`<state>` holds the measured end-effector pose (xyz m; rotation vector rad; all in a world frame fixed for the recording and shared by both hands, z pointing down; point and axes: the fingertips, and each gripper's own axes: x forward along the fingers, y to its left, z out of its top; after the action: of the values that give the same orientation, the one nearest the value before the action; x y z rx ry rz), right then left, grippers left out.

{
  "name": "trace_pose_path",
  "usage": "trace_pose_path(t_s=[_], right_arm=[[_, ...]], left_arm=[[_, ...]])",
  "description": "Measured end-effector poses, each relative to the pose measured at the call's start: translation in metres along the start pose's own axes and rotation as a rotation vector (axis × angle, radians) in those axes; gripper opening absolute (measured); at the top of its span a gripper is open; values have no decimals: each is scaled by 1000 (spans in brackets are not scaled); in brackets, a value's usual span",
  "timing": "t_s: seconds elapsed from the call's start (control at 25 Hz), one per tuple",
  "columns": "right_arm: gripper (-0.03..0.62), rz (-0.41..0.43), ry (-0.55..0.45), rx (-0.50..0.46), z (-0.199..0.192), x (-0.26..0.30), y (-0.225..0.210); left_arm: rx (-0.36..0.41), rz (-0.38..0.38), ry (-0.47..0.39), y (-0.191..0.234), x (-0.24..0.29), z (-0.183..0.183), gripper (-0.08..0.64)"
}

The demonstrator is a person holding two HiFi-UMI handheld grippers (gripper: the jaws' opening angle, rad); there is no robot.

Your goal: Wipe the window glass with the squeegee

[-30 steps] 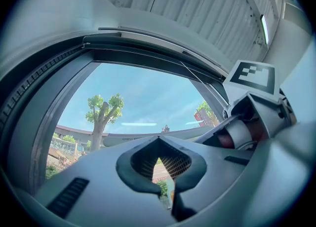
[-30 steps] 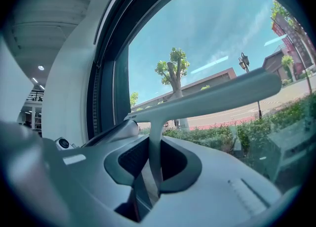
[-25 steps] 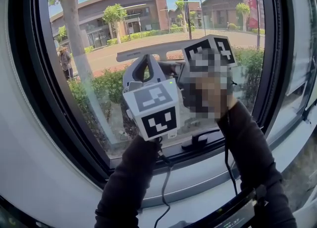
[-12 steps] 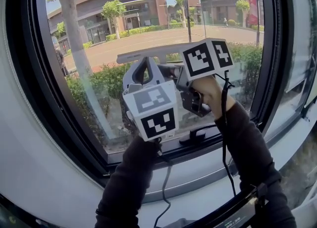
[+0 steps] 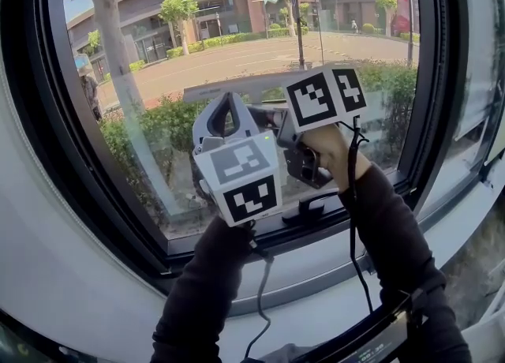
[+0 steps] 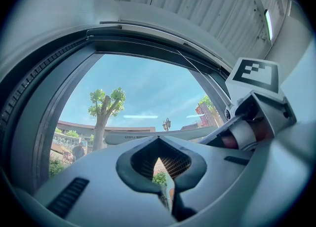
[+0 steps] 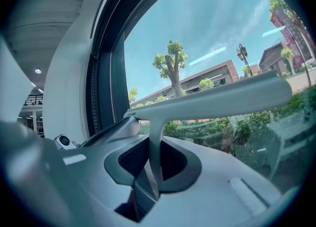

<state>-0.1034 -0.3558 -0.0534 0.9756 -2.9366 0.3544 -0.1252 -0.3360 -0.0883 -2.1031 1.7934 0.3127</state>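
Faced the window glass [image 5: 237, 38] across the upper head view, ringed by a black frame [image 5: 55, 140]; found the squeegee [image 7: 212, 100] level before that glass at frame centre, blade running left to right, stem dropping toward the lower centre of the right gripper view; had the right gripper [image 7: 152, 169] with fingers pinching that stem; had the left gripper [image 6: 168, 191], lower centre of its own view, with fingers pressed together on nothing, just left of the right one.

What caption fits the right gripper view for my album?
The right gripper grips the squeegee by its handle, blade held crosswise before the window glass.
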Motion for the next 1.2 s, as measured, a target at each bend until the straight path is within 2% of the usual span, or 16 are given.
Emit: trace_pose_path(t_s=[0.48,1.2], right_arm=[[51,4,0,21,-22,0,-10],[48,40,90,25,-57,-2,-26]], left_arm=[[14,7,30,-8,-4,-22,-5],[-16,19,109,-22,-12,-58,-5]])
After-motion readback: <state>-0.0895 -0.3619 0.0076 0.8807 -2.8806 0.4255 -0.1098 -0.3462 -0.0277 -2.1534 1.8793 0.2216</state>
